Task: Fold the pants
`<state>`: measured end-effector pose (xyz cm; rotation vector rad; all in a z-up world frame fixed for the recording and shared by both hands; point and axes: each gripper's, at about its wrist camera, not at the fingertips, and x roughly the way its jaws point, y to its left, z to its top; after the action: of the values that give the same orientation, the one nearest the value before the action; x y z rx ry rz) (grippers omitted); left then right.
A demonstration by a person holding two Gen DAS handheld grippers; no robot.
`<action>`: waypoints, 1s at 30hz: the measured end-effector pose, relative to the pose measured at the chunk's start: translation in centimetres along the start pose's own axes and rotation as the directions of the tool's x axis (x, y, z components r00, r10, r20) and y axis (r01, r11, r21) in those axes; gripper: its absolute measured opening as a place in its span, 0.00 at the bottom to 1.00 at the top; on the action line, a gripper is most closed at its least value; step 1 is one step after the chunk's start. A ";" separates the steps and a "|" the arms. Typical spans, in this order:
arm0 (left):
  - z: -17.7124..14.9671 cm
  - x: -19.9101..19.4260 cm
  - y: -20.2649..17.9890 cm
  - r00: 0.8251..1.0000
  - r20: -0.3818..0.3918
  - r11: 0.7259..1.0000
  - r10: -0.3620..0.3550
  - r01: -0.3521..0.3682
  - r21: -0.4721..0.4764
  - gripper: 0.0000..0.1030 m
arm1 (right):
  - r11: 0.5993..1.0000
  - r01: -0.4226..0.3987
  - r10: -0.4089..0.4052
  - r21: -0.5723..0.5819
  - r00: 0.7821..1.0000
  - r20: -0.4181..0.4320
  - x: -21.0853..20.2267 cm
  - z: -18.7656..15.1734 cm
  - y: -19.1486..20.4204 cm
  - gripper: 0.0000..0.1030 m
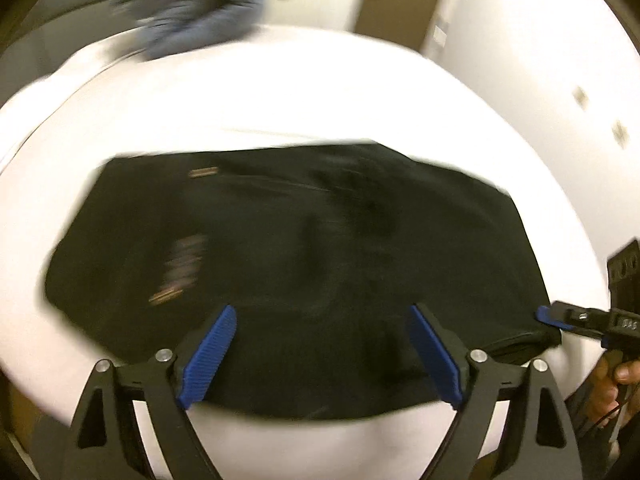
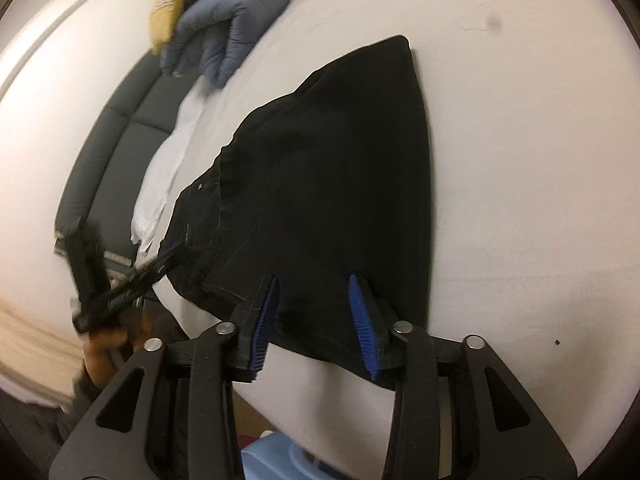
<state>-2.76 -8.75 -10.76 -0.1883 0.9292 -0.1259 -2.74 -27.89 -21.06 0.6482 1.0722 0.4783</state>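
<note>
Pants [image 1: 288, 264] lie folded compact on your bed [image 1: 280, 92], both grippers [image 1: 320, 354] [image 2: 316, 320] apart and empty; little seems left, perhaps smoothing.

Left gripper [image 1: 322, 354] fingers [image 1: 208, 356] spread wide above folded black pants [image 1: 288, 264].

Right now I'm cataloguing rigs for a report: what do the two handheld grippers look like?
Both match: the left gripper and right gripper have matte black angular frames with triangular cut-outs, silver round pivot pins, and ribbed blue pads on the fingers. A thin black cable trails below the hand.
</note>
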 end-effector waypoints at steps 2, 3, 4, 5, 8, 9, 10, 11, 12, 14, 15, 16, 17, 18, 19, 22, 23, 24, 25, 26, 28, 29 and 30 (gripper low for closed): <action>-0.9 -1.8 4.8 0.999 0.033 0.989 0.012 -0.007 -0.145 0.92 | 0.997 -0.073 0.074 -0.008 0.997 0.012 0.1 0.9 2.5 0.49; -1.2 -2.3 6.7 0.999 0.038 0.978 0.012 -0.003 -0.207 0.92 | 0.996 -0.084 0.084 -0.032 0.996 0.014 0.2 1.1 3.5 0.58; -1.7 -2.6 9.3 0.999 0.041 0.956 -0.003 0.015 -0.291 0.92 | 0.993 -0.088 0.089 -0.076 0.996 0.010 0.8 1.5 5.3 0.63; -2.0 -2.7 11.1 0.999 0.042 0.940 -0.011 0.024 -0.341 0.92 | 0.989 -0.098 0.099 -0.109 0.995 0.000 1.5 1.9 6.7 0.67; -2.6 -2.6 15.3 0.999 0.039 0.894 0.005 0.013 -0.448 0.92 | 0.975 -0.163 0.152 -0.154 0.985 -0.076 5.5 3.0 10.4 0.67; -2.7 -2.8 16.5 0.999 0.050 0.880 0.006 0.018 -0.475 0.92 | 0.973 -0.169 0.156 -0.156 0.983 -0.092 6.6 3.3 11.1 0.67; -2.8 -3.0 17.6 0.998 0.066 0.862 0.001 0.033 -0.506 0.92 | 0.972 -0.181 0.165 -0.151 0.980 -0.115 8.0 3.8 11.8 0.67; -3.0 -3.0 18.6 0.997 0.076 0.842 -0.019 0.057 -0.537 0.92 | 0.971 -0.195 0.177 -0.142 0.975 -0.133 9.4 4.3 12.5 0.67; -3.1 -2.7 19.4 0.996 0.077 0.823 -0.042 0.078 -0.563 0.92 | 0.969 -0.202 0.183 -0.139 0.973 -0.140 10.2 4.6 13.0 0.67; -3.0 -2.1 20.6 0.994 0.085 0.798 -0.072 0.109 -0.593 0.92 | 0.969 -0.212 0.190 -0.130 0.968 -0.165 12.1 5.6 13.8 0.67; -2.7 -1.8 21.0 0.993 0.085 0.793 -0.077 0.113 -0.598 0.92 | 0.969 -0.214 0.190 -0.123 0.965 -0.178 13.0 6.0 14.0 0.67; -2.5 -1.6 21.2 0.993 0.087 0.792 -0.079 0.115 -0.599 0.92 | 0.970 -0.215 0.191 -0.111 0.962 -0.194 14.0 6.5 14.2 0.67; -2.2 -1.4 21.4 0.992 0.092 0.790 -0.084 0.122 -0.600 0.92 | 0.971 -0.218 0.194 -0.100 0.959 -0.207 14.8 6.9 14.3 0.67; -1.9 -1.2 21.1 0.991 0.097 0.788 -0.093 0.132 -0.602 0.92 | 0.972 -0.220 0.196 -0.086 0.955 -0.222 15.6 7.5 14.3 0.67; -1.3 -0.8 21.3 0.989 0.099 0.783 -0.108 0.146 -0.605 0.92 | 0.973 -0.219 0.196 -0.079 0.954 -0.227 16.0 7.8 14.3 0.67; -0.4 0.4 20.9 0.988 0.089 0.777 -0.129 0.157 -0.609 0.92 | 0.972 -0.232 0.216 -0.047 0.949 -0.229 17.2 9.1 14.1 0.67; -0.2 0.6 20.9 0.987 0.091 0.773 -0.132 0.160 -0.613 0.92 | 0.972 -0.231 0.217 -0.034 0.949 -0.231 17.6 9.5 14.0 0.67; 0.0 0.9 20.9 0.986 0.095 0.767 -0.140 0.168 -0.620 0.92 | 0.974 -0.226 0.214 -0.024 0.949 -0.233 18.0 9.9 13.9 0.67; 0.2 1.1 21.1 0.984 0.097 0.755 -0.151 0.178 -0.631 0.92 | 0.975 -0.223 0.213 -0.015 0.948 -0.238 18.4 10.2 13.8 0.67; 0.3 1.4 21.2 0.983 0.095 0.751 -0.155 0.180 -0.635 0.91 | 0.976 -0.219 0.211 -0.005 0.946 -0.247 19.0 10.5 13.7 0.67; 0.6 1.8 21.1 0.982 0.090 0.748 -0.165 0.184 -0.638 0.76 | 0.982 -0.186 0.180 0.001 0.946 -0.270 19.7 10.7 13.3 0.67; 0.7 1.9 21.2 0.983 0.085 0.744 -0.163 0.179 -0.644 0.71 | 0.985 -0.172 0.168 0.009 0.944 -0.286 20.4 10.8 13.2 0.67; 0.8 2.1 21.3 0.984 0.079 0.740 -0.162 0.174 -0.650 0.61 | 0.989 -0.147 0.144 0.014 0.941 -0.306 21.2 10.8 13.0 0.66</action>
<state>-0.34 11.75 -16.50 -0.9352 0.9076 0.0441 15.10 -7.58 -22.24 0.6619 1.3189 0.7297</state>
